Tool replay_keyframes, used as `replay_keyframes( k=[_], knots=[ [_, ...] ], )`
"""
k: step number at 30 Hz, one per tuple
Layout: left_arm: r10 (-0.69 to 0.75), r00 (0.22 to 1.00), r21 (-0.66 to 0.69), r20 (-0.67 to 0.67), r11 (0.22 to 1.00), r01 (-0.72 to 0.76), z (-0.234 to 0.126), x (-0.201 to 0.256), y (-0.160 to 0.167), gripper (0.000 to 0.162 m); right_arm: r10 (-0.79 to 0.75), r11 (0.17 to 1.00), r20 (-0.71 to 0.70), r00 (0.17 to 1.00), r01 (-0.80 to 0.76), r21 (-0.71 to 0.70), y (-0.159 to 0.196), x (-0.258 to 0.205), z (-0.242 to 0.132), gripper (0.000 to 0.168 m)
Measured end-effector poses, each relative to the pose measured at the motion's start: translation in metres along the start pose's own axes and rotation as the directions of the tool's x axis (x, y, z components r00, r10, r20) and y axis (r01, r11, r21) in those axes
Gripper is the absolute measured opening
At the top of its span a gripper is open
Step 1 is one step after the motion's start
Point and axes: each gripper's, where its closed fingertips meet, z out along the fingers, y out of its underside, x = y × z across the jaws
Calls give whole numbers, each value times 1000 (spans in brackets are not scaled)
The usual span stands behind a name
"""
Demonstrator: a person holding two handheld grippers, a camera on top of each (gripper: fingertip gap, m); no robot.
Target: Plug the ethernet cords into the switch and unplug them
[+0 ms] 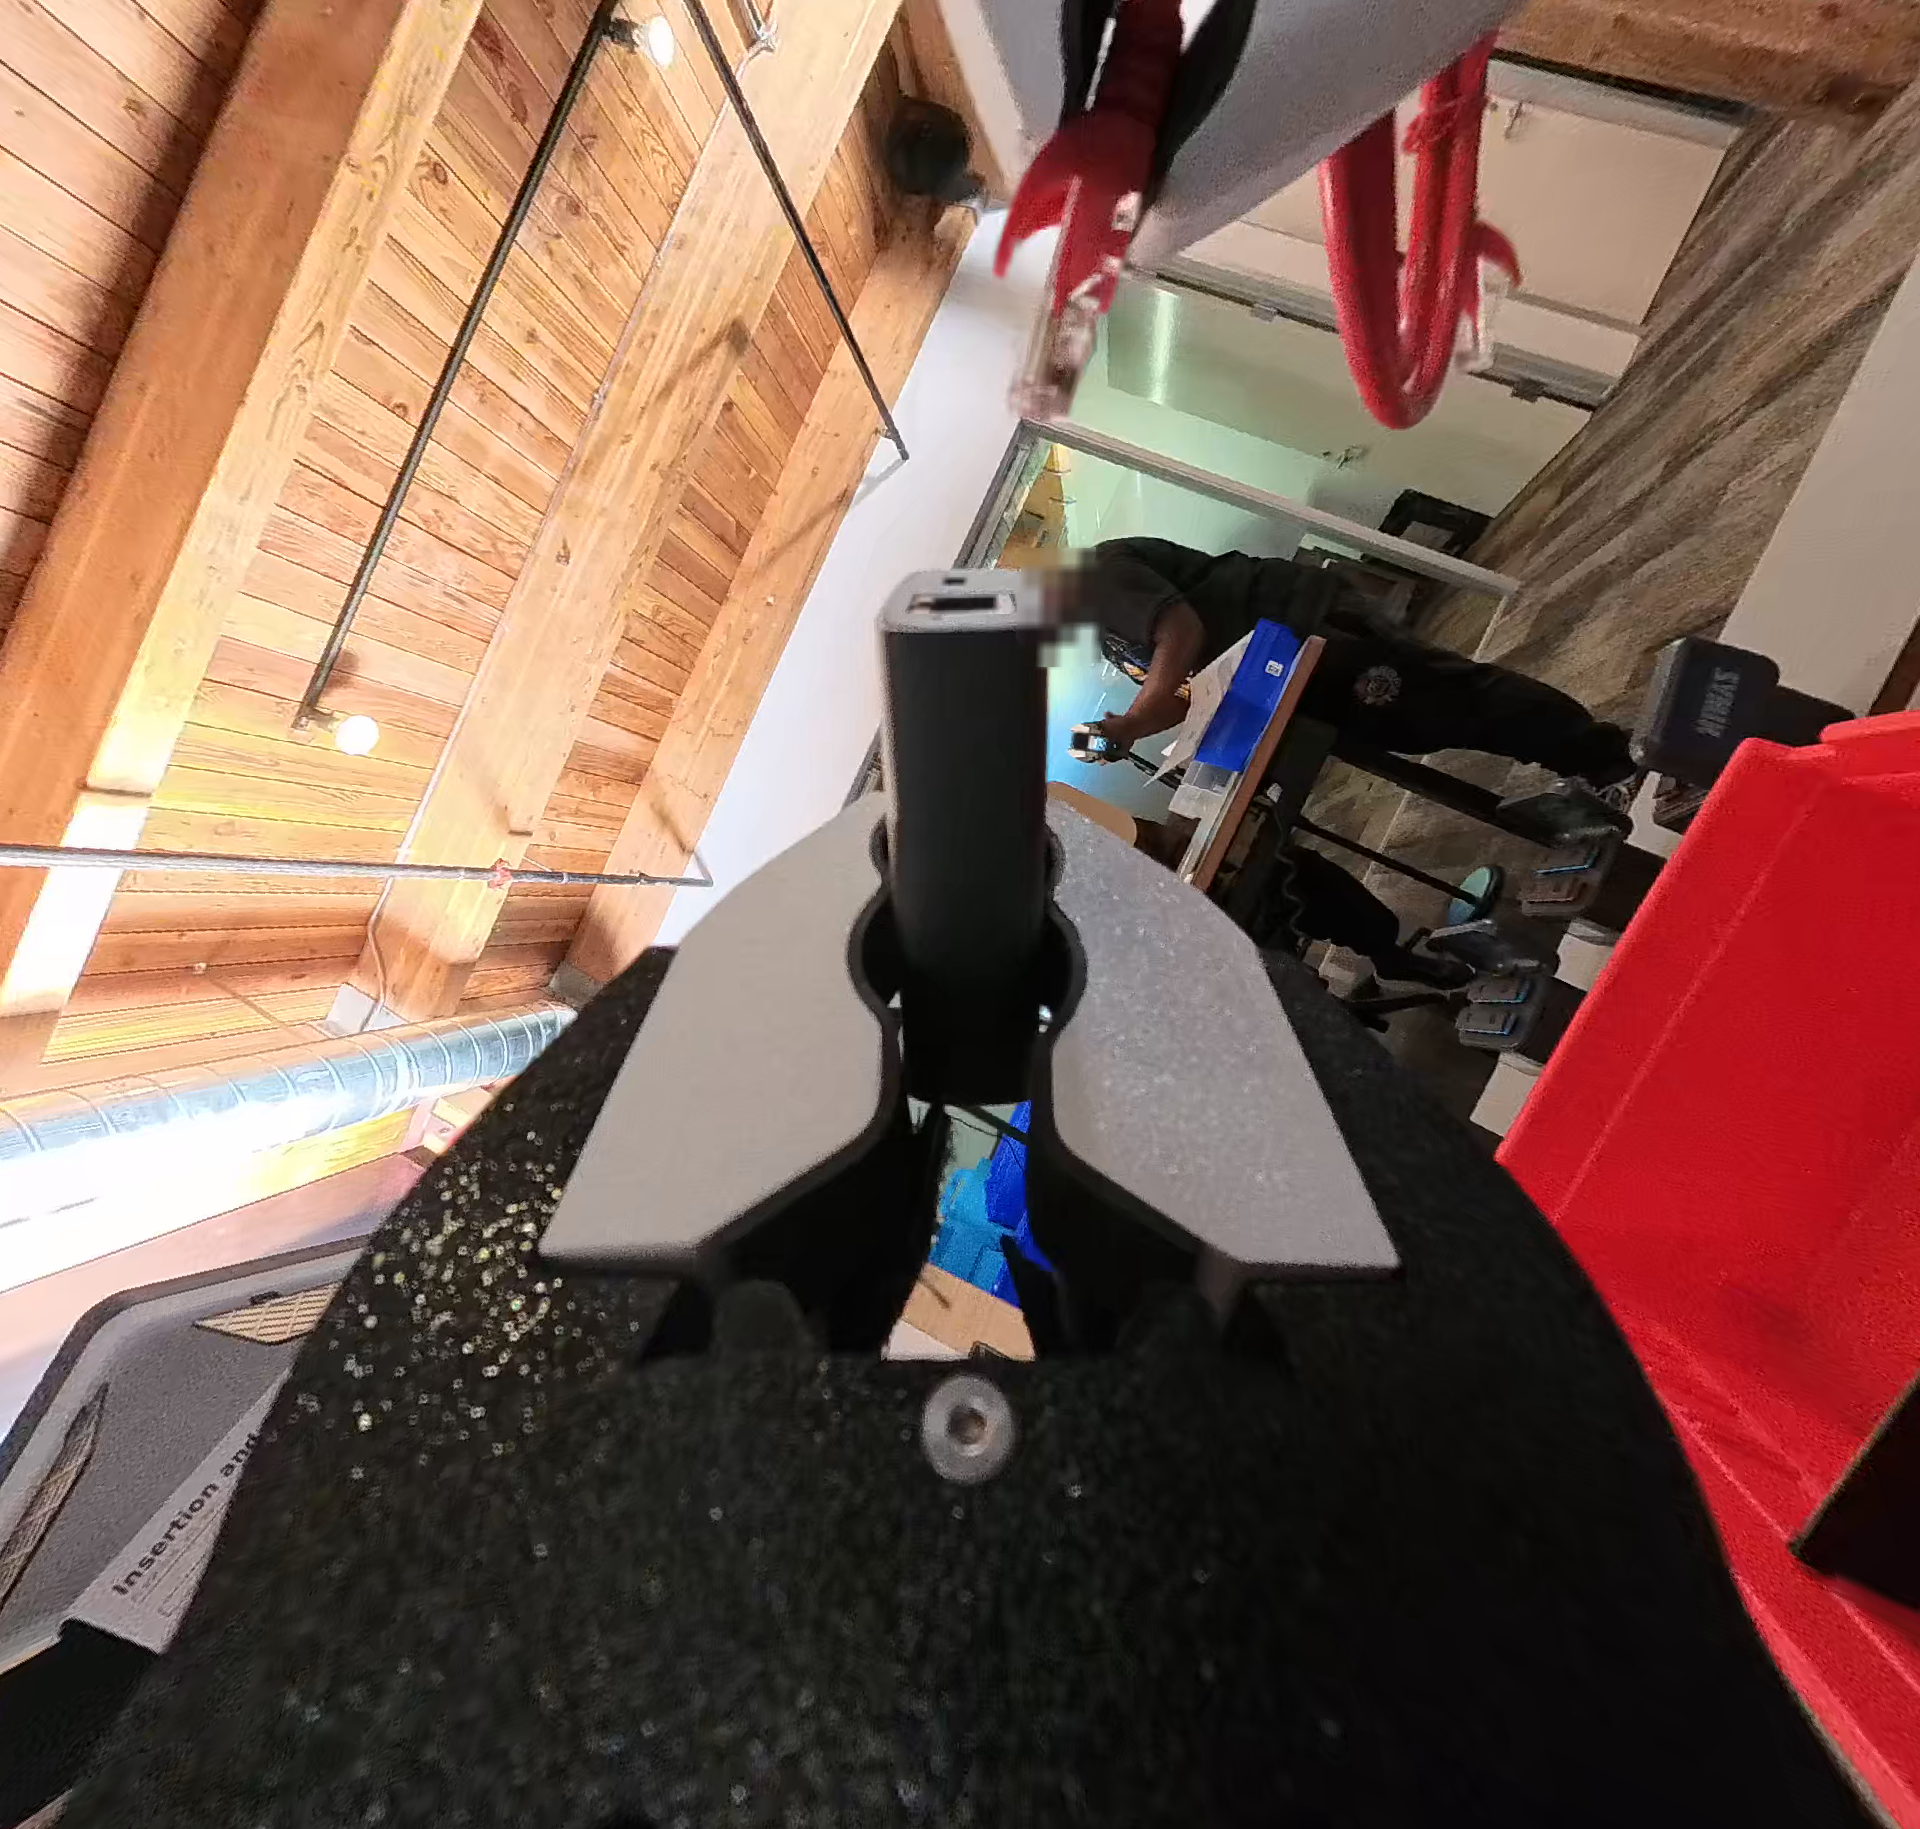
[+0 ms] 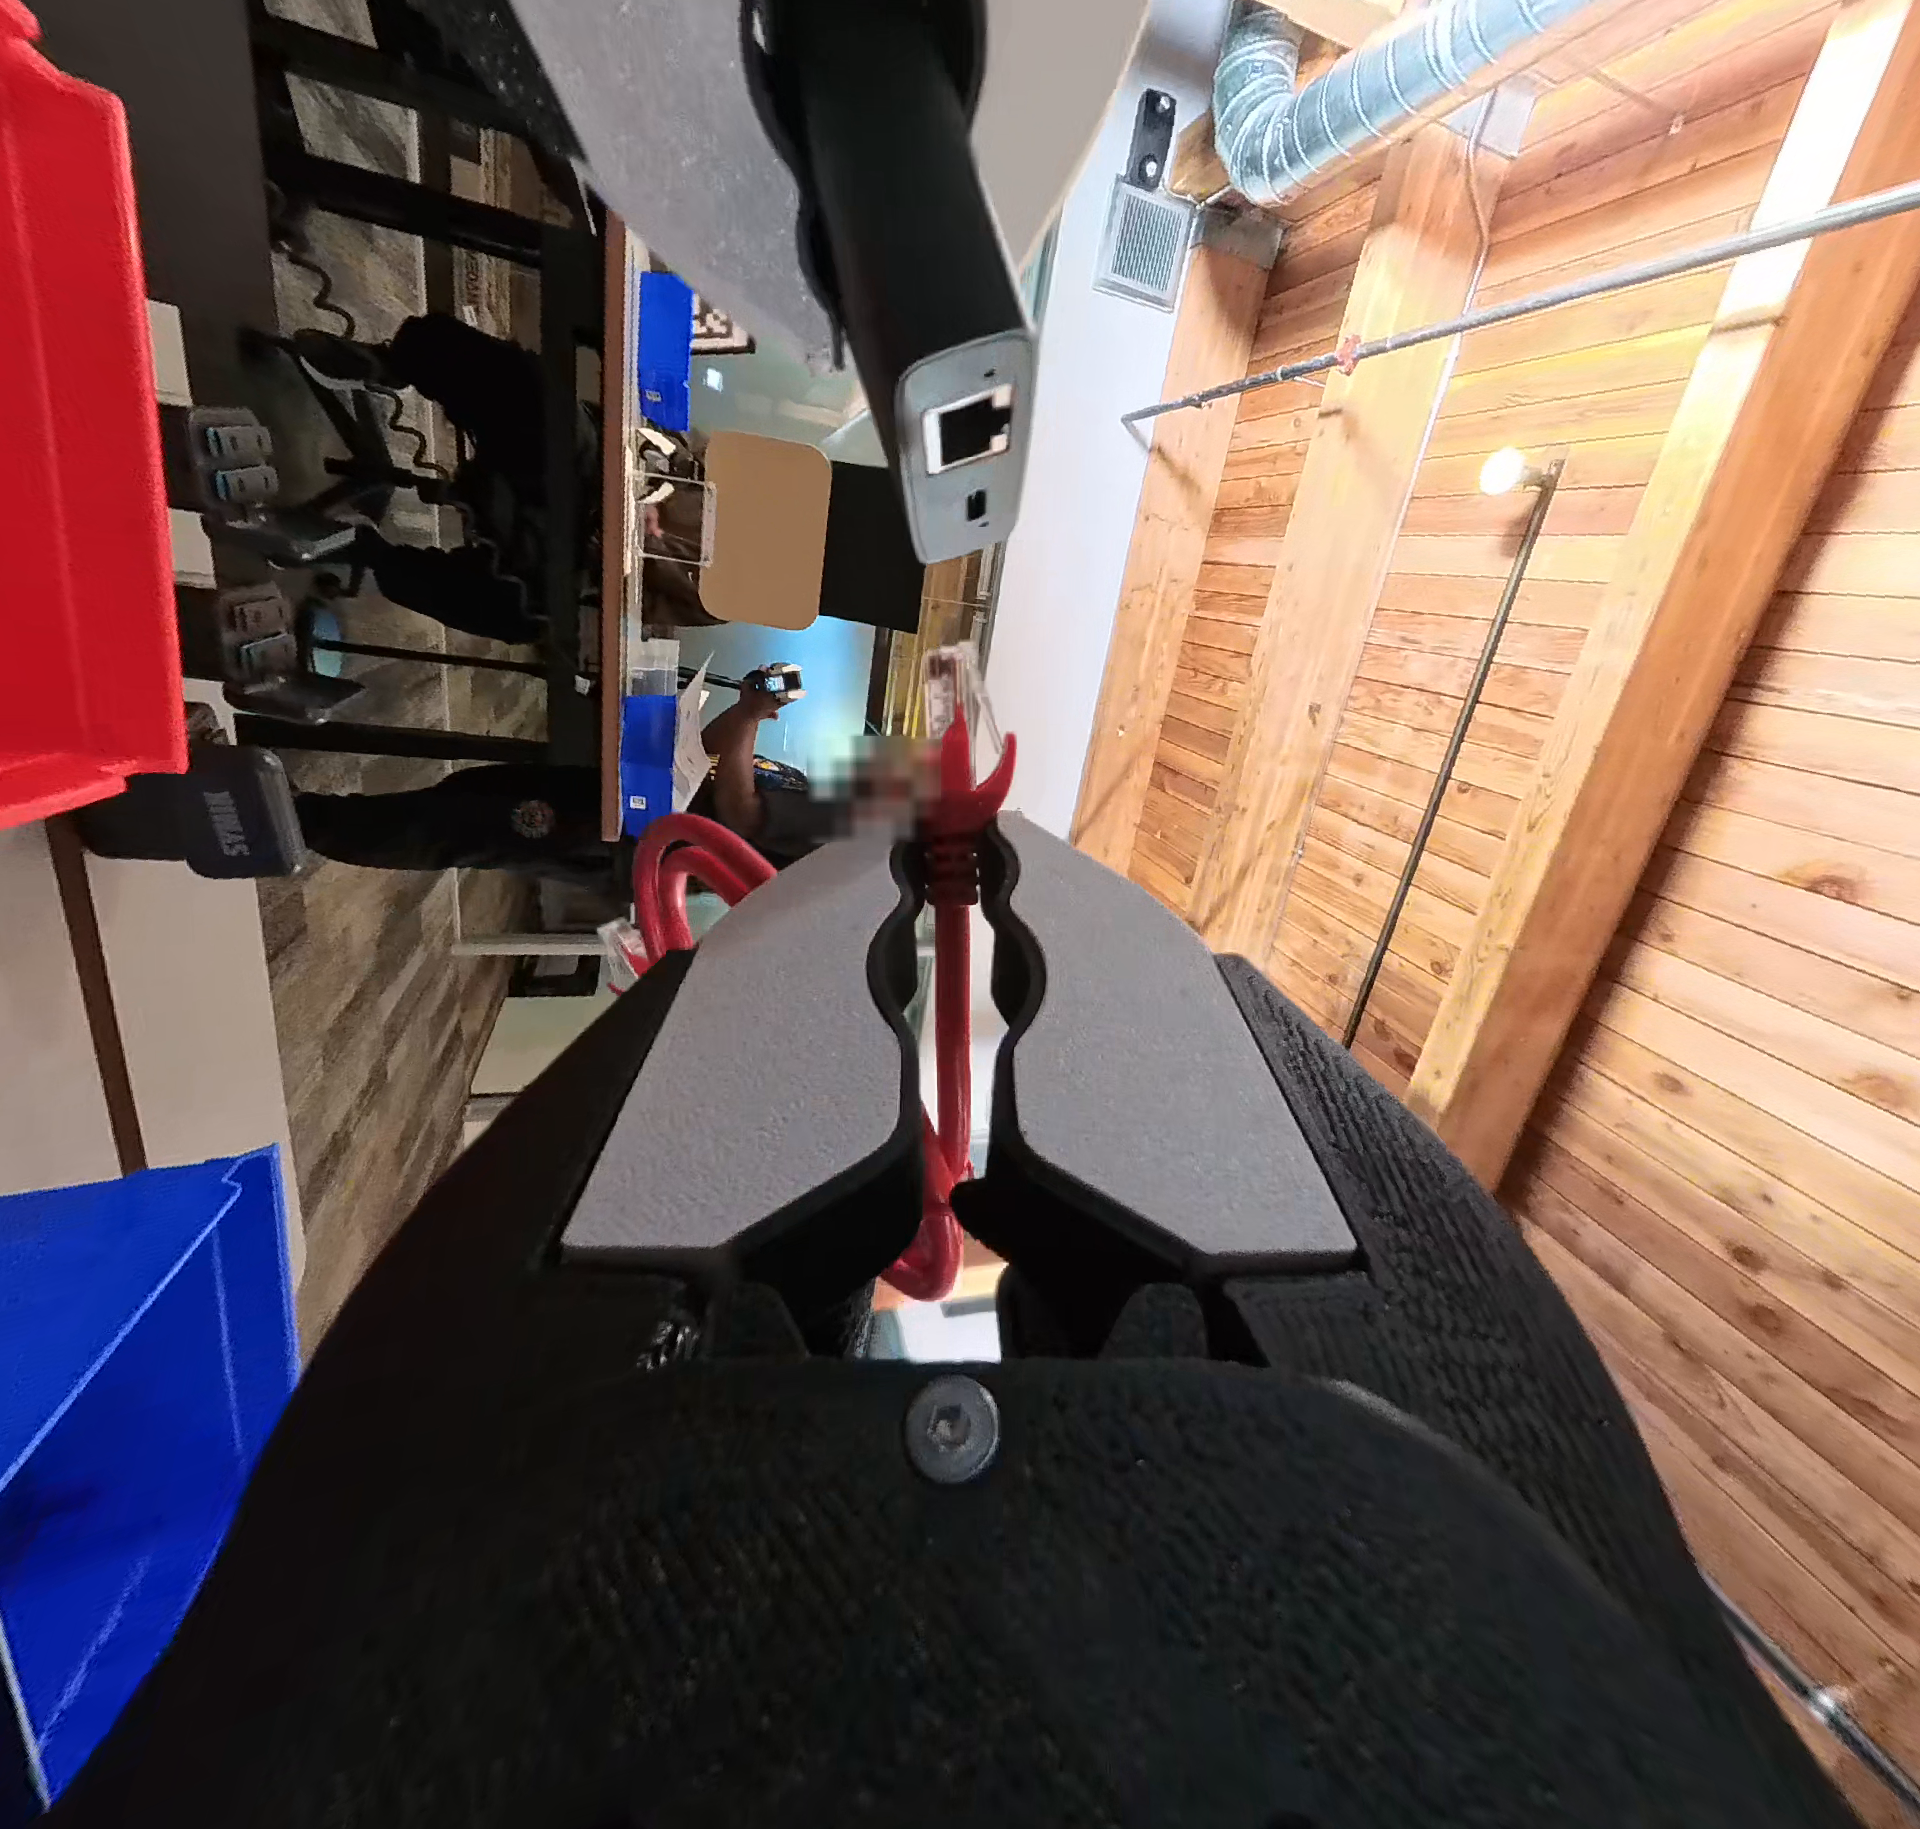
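Observation:
My left gripper point(image 1: 966, 844) is shut on a black rectangular box-shaped device point(image 1: 961, 740). The device sticks out past the fingertips, its grey end face with a socket pointing away. My right gripper point(image 2: 951, 834) is shut on a red network cable point(image 2: 951, 1010) just behind its clear plug point(image 2: 956, 693). The plug points forward, free in the air. In the right wrist view the left gripper reaches in from the top, and the device's socket face point(image 2: 966, 439) hangs above the plug, apart from it. In the left wrist view the right gripper's cable and plug point(image 1: 1060, 345) hang at the top; the cable's loop point(image 1: 1403, 252) dangles beside them.
Both views are tilted towards a wooden plank ceiling point(image 1: 312, 429) with beams and a metal duct point(image 2: 1455, 44). A red bin point(image 1: 1714, 1104) and a blue bin point(image 2: 125, 1416) are close by. A person point(image 1: 1247, 636) stands at a far table with blue bins. The tips of one gripper are about 9 centimetres away from the tips of the other.

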Motion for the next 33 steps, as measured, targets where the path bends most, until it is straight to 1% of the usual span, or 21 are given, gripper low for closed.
replay_keyframes(
  k=[3,4,5,6,7,8,9,10,12,13,14,16,18,19,20,22,24,26,28,31,33],
  knots=[
    [-20,999,-7,-50,1000,19,2,8,3,21,-26,1000,-38,999,27,15,-4,7,-2,8],
    [-55,993,-6,-100,998,55,3,15,3,21,-44,999,-62,997,46,28,-6,10,-3,8],
    [-108,980,-5,-170,994,109,4,23,3,21,-76,995,-103,992,82,51,-9,15,-5,8],
    [-184,945,-12,-269,982,188,3,35,1,21,-120,988,-165,979,134,78,-12,21,-8,8],
    [-282,873,-26,-398,955,297,-1,48,-4,21,-171,975,-231,958,199,104,-16,27,-10,8],
    [-383,762,-36,-523,903,429,-7,58,-14,21,-226,953,-293,929,273,131,-21,30,-14,8],
    [-466,612,-56,-639,822,566,-16,63,-27,21,-274,927,-348,896,343,153,-25,33,-17,7],
    [-517,440,-98,-734,723,684,-27,64,-40,21,-315,895,-390,865,407,180,-29,33,-20,7],
    [-523,93,-223,-847,510,831,-48,54,-60,22,-386,820,-454,803,524,231,-34,31,-24,7],
    [-503,-42,-289,-863,426,857,-56,49,-65,21,-402,786,-484,777,564,252,-37,32,-27,7],
    [-482,-134,-344,-866,379,859,-60,47,-66,21,-412,762,-497,764,588,273,-38,32,-29,7],
    [-442,-247,-415,-862,335,846,-67,48,-68,21,-426,717,-524,737,629,301,-42,37,-32,7],
    [-378,-328,-452,-866,311,836,-74,49,-74,21,-440,673,-553,708,667,318,-47,41,-35,7],
    [-360,-347,-460,-866,302,835,-76,49,-77,21,-452,658,-550,702,679,327,-49,40,-34,7],
    [-361,-346,-460,-866,306,833,-76,50,-78,21,-457,649,-553,697,686,329,-51,41,-34,7],
    [-372,-310,-440,-875,343,830,-76,56,-79,21,-479,613,-563,673,716,334,-54,39,-33,7],
    [-337,-324,-436,-884,344,832,-82,53,-83,24,-497,583,-576,649,741,333,-56,38,-33,7],
    [-291,-346,-436,-892,350,829,-90,51,-88,21,-497,559,-583,643,751,352,-59,36,-34,7],
    [-238,-397,-459,-886,345,819,-99,49,-91,21,-486,535,-598,638,758,373,-62,35,-38,7],
    [-124,-497,-508,-859,333,794,-113,46,-95,21,-476,505,-606,637,762,406,-65,34,-44,7],
    [-60,-530,-518,-846,333,788,-120,46,-97,21,-478,483,-609,633,768,420,-67,34,-48,8]
  ],
)
